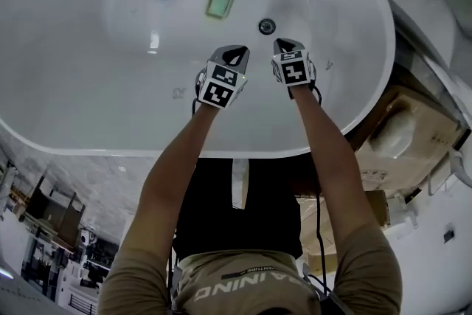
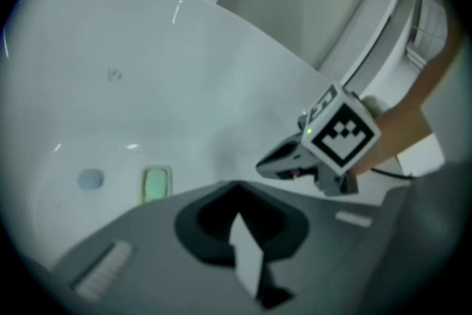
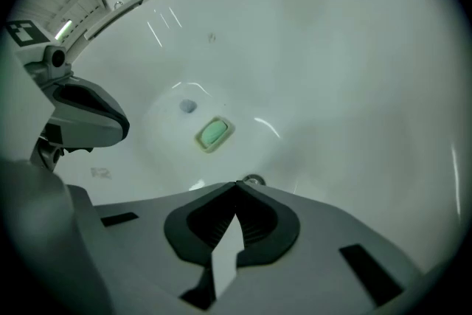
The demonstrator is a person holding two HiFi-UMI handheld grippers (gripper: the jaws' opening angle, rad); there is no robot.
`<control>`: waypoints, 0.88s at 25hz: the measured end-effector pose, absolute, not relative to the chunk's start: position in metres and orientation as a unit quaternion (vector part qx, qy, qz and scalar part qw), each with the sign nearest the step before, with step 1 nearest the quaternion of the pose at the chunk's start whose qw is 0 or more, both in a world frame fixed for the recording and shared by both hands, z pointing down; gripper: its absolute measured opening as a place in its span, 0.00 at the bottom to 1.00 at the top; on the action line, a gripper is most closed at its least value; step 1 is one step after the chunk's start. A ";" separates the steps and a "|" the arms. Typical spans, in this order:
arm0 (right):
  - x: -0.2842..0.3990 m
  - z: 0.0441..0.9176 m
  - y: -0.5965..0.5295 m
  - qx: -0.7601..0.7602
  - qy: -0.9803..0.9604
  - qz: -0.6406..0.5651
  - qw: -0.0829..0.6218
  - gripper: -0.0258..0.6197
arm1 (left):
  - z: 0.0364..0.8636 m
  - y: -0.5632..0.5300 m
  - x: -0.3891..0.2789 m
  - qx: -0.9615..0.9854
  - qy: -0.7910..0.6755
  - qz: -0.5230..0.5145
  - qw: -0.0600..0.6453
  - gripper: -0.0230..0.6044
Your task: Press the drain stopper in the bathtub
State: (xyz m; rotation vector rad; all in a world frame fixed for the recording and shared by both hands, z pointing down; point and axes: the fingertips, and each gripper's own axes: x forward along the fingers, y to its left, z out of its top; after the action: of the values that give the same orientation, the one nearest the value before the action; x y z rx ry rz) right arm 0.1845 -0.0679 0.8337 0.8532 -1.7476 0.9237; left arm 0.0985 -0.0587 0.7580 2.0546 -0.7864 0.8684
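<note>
The drain stopper (image 3: 254, 179) is showing only in part in the right gripper view, its lower half hiding behind the right gripper (image 3: 236, 188). At 9 o'clock there, the left gripper (image 3: 118, 125) is running off the edge. In the head view, the bathtub (image 1: 74, 85) is being cropped at 12 and 9 o'clock. A small mark (image 1: 177, 93) on its floor is reading too small to make out.

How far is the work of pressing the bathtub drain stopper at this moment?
Done: only the approach over the bathtub. In hand: the right gripper, jaws shut and empty, points at the round metal fitting, probably the drain stopper, without touching. The left gripper, also shut, hangs beside. Left: lower and press it.
</note>
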 end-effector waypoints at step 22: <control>0.160 0.419 -0.059 0.450 -0.818 0.234 0.270 0.05 | 0.402 -0.075 0.081 0.847 -0.386 0.204 0.304 0.04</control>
State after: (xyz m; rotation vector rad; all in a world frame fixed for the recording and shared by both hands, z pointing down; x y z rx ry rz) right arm 0.1605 -0.0587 0.4189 1.2119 -2.2058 0.6320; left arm 0.0814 -0.0747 0.4021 2.2429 -1.0235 0.5395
